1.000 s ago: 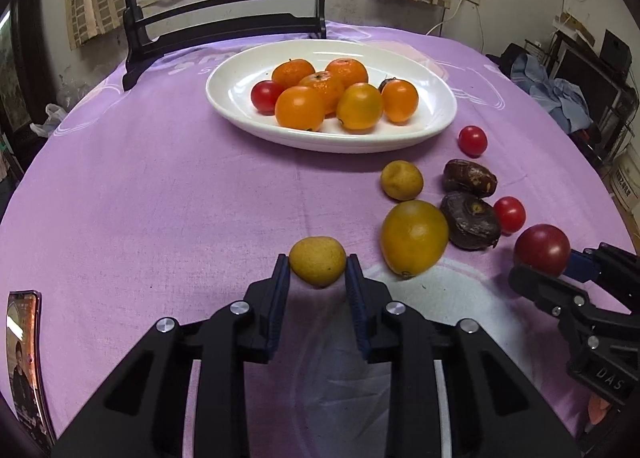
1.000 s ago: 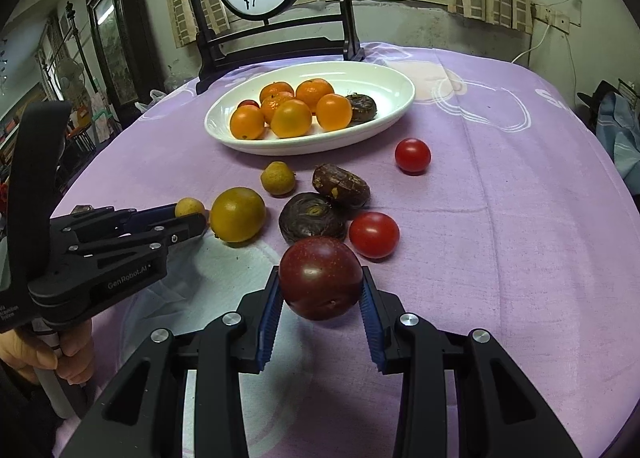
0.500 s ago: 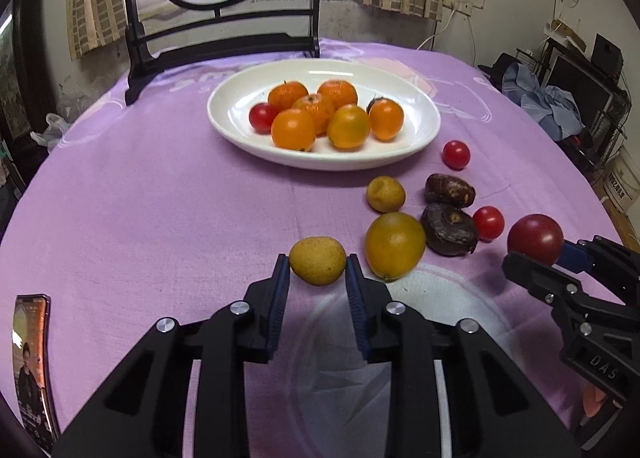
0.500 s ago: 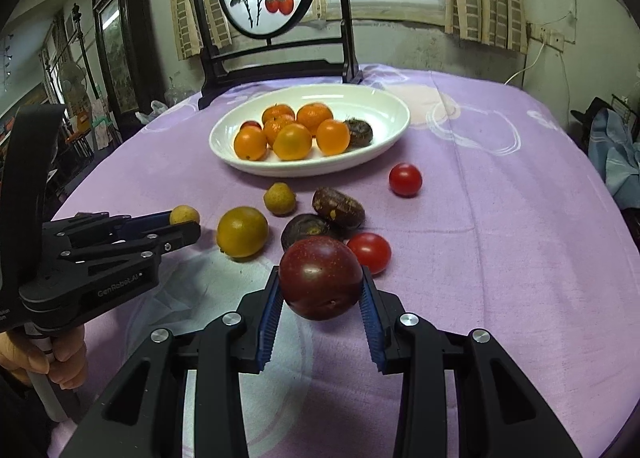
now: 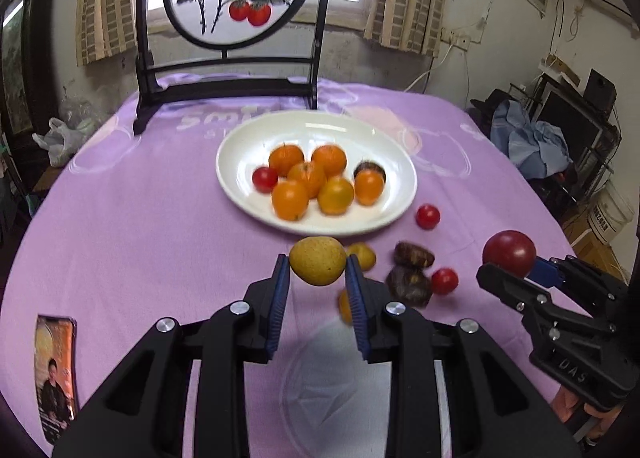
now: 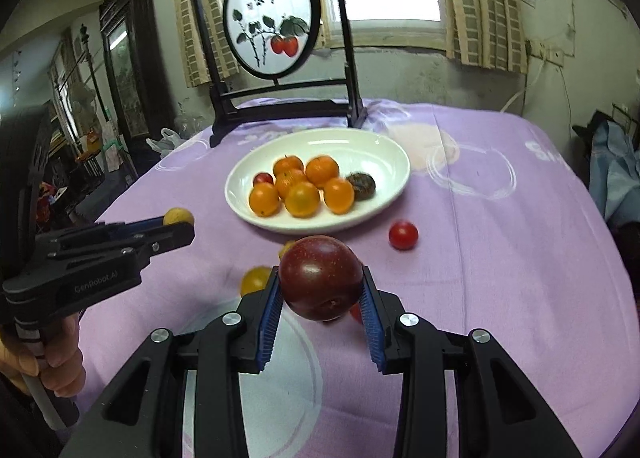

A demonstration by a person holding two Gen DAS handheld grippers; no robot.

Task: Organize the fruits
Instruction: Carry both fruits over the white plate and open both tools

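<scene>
Two tongs each grip a fruit above the purple surface [image 5: 120, 226]. The left tongs [image 5: 317, 278] are closed on a small yellow fruit [image 5: 317, 260], pinched between the blue pads short of the white plate [image 5: 320, 126] of oranges. The right tongs [image 6: 320, 290] clamp a dark red plum [image 6: 320, 277], which hides most of the loose fruit lying behind it. An orange-yellow fruit [image 6: 255, 279] shows blurred beside the left finger. Printed on the tongs' bodies are "GenRobot.AI" and "DAS". Lettering on the cloth is too smeared to read.
</scene>
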